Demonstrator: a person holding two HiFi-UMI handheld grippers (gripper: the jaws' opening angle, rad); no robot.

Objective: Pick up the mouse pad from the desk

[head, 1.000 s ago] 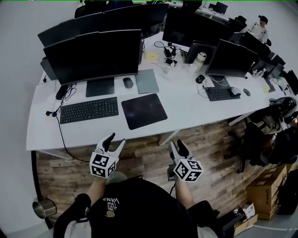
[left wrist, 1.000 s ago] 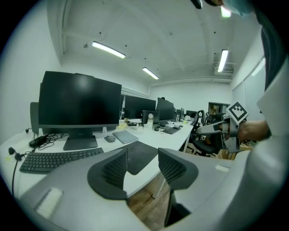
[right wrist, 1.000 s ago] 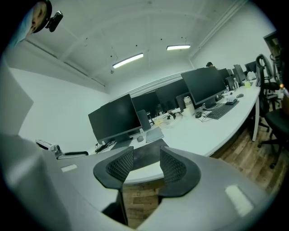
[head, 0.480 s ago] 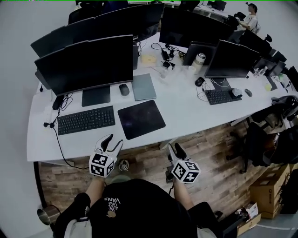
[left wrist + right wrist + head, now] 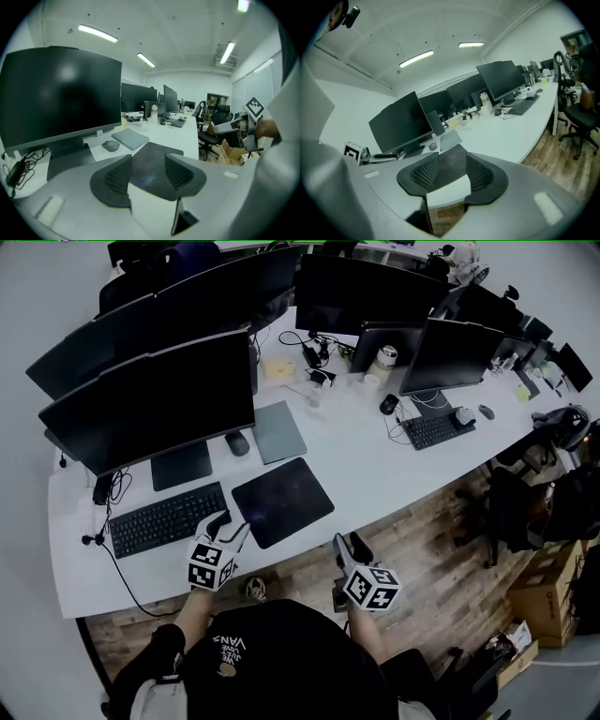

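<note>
Both grippers have closed on the bench [image 5: 394, 474] edge. Left gripper [image 5: 232, 523] jaws opening, empty; right gripper [image 5: 349, 543] jaws spread, empty. Mouse pad [image 5: 281, 501] lies flat, untouched.

The mouse pad [image 5: 282, 502] and keyboard [image 5: 167, 519] are black, the laptop [image 5: 279, 431] grey, the counter [image 5: 375, 465] white, the floor [image 5: 441, 554] brown wood-plank.

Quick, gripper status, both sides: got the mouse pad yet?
Left gripper: open, jaws opening wider, nothing held; the mouse pad is not gripped.
Right gripper: open, nothing held.
</note>
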